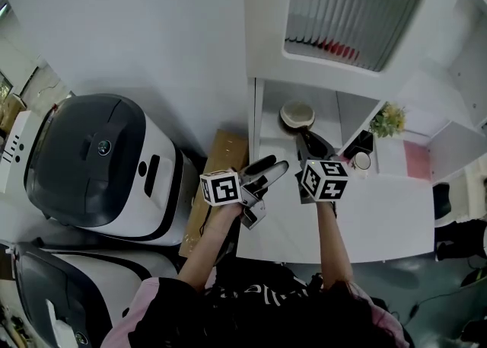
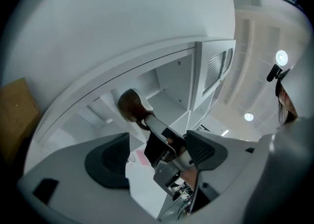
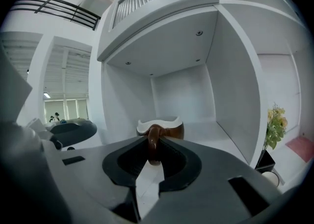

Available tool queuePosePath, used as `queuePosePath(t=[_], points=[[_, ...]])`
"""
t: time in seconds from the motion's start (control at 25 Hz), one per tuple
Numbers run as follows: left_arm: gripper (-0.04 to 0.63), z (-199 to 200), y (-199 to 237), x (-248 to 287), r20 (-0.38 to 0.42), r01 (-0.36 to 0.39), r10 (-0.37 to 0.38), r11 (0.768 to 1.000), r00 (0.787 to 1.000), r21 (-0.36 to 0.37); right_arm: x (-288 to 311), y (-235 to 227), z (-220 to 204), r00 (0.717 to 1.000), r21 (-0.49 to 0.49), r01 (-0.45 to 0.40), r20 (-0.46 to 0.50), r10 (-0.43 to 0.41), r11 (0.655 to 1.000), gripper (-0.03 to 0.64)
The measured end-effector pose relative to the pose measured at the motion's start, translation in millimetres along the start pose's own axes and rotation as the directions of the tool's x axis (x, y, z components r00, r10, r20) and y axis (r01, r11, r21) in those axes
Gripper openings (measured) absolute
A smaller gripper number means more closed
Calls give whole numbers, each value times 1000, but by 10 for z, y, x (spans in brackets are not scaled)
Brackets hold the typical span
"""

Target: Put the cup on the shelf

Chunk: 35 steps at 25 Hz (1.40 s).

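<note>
In the head view the left tongs (image 1: 270,171), at nine o'clock of the right tongs (image 1: 306,141), hide their gap; the left gripper view shows them apart and empty. Only the right gripper view shows the right tongs clamped on the handle (image 3: 153,142) of the cup (image 3: 164,126), inside the shelf (image 3: 211,135) at twelve o'clock. Whether the cup rests on the shelf floor is unclear.

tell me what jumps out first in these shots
The brown cup is inside a white shelf compartment, its handle pinched by the right gripper. The left gripper hangs open and empty beside it. Two big grey-and-white machines fill the left of the head view, and a small yellow plant sits in the next compartment.
</note>
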<state>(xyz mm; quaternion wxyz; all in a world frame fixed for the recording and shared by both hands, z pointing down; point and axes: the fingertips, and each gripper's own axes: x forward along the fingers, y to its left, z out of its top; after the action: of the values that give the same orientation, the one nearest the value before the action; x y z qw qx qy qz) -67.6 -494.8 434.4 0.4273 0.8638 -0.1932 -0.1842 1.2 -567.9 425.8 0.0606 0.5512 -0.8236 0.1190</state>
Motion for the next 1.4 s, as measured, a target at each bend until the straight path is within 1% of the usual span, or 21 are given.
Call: queuePosePath(t=[0.08,0.16,0.36,0.48,0.68,0.84,0.96,1.12,1.4], points=[[360,-81,-17,-69,-15,-16,17,1000,1000,27,80,-24,-38,1000,-24,6,-22,-7,1000,83],[360,-151,-75,-130,-20,-15,15,999,1000,33,141,-47,-65,999,-43,15,-37,-17,999,83],[360,-298,-109,-282,-21,-36,36,999,999,34,232,-101,-40,999,-47,30,-28,-32,998,83],[360,-386,-127,-325,-33,-51,53,998,998,46,291,-138,-19,999,-50,35,-24,-36,998,83],[360,-465,-217,-362,-48,-52,56,995,997,79,305,-196,-19,998,-70,50,-33,-53,996,87],[360,-481,-274,-416,-53,-67,74,990,996,126,242,-228,-78,999,-7,27,-39,-27,1000,159],[360,-501,-312,-462,-47,-78,86,986,995,149,132,-242,-94,999,26,21,-28,-20,999,163],[360,-554,-385,-495,-53,-87,99,978,994,192,-84,-195,-89,1000,26,1,-13,-1,1000,161],[359,-661,-575,-515,-48,-80,97,961,994,266,-592,46,-178,996,1,-88,-7,88,996,161]])
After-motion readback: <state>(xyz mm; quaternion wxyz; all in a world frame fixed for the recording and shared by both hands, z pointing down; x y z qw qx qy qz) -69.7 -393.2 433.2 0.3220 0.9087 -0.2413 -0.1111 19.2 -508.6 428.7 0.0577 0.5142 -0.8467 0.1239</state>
